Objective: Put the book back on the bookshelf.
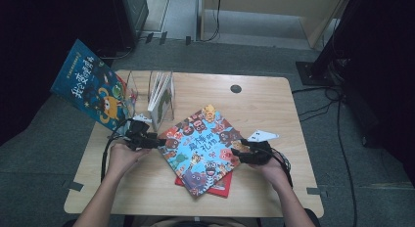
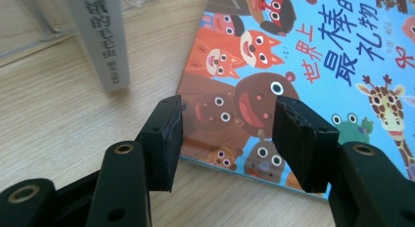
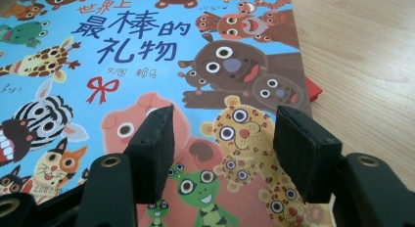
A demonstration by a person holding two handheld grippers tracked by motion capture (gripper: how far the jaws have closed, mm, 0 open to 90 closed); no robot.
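A picture book (image 1: pixel 200 144) with a blue cover full of cartoon animals lies flat and skewed in the middle of the wooden table (image 1: pixel 264 109). It rests on a red book (image 1: pixel 222 190). My left gripper (image 1: pixel 159 140) is at the picture book's left corner. In the left gripper view the gripper (image 2: pixel 227 134) is open, its jaws straddling the cover's corner (image 2: pixel 318 56) without pressing on it. My right gripper (image 1: pixel 236 153) is at the book's right edge. In the right gripper view it (image 3: pixel 222 148) hangs open above the cover (image 3: pixel 122 65), and the red book (image 3: pixel 314 92) peeks out beyond.
A clear book stand (image 1: pixel 161 97) with upright books is at the table's back left; one pale spine (image 2: pixel 98 41) stands close to my left gripper. A large blue book (image 1: pixel 90 85) leans out past the left edge. A round black hole (image 1: pixel 236 88) marks the far side.
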